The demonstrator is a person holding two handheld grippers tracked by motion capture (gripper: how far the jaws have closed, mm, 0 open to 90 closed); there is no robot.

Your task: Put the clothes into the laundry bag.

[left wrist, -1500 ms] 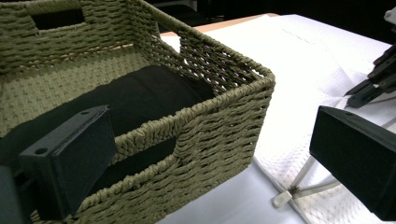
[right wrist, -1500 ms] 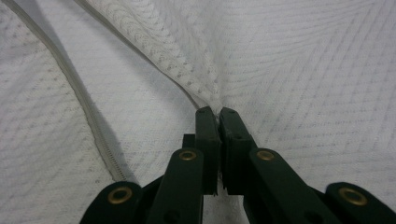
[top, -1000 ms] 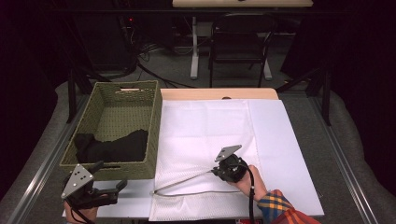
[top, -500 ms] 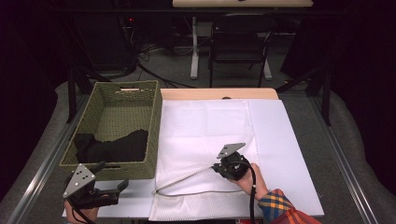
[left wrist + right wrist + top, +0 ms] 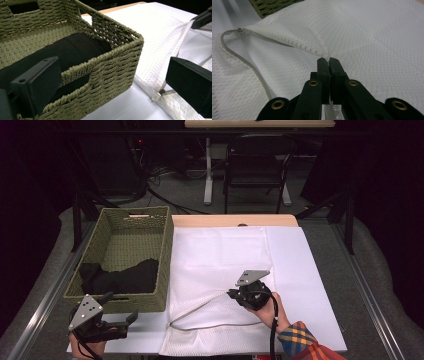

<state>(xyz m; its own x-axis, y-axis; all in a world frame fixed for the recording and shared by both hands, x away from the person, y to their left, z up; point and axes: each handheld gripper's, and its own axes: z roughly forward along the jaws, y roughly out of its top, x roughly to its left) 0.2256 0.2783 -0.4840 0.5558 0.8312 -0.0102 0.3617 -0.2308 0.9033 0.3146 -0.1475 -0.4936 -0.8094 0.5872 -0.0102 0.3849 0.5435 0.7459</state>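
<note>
A white mesh bag (image 5: pixel 220 265) lies flat on the table, its zipped mouth gaping toward the near left. My right gripper (image 5: pixel 231 294) is shut on the upper edge of that mouth, and the mesh (image 5: pixel 362 37) bunches where the right gripper (image 5: pixel 328 60) pinches it. The loose lower edge (image 5: pixel 249 65) curves away to the zip pull (image 5: pixel 239 29). My left gripper (image 5: pixel 122 322) stands open and empty at the near right corner of the woven green basket (image 5: pixel 125 217). Black cloth (image 5: pixel 122 277) lies in the basket's near end. From the left gripper (image 5: pixel 113 82) I see the basket (image 5: pixel 112 65) close ahead.
A white cover (image 5: pixel 310 285) spreads over the table under the bag, with bare cover to the right of it. A wooden strip (image 5: pixel 235 221) shows at the far edge. Metal rails run along both sides. Chairs and table legs stand beyond.
My right gripper has edged slightly away from me, taking the bag's edge with it. The left gripper has kept still.
</note>
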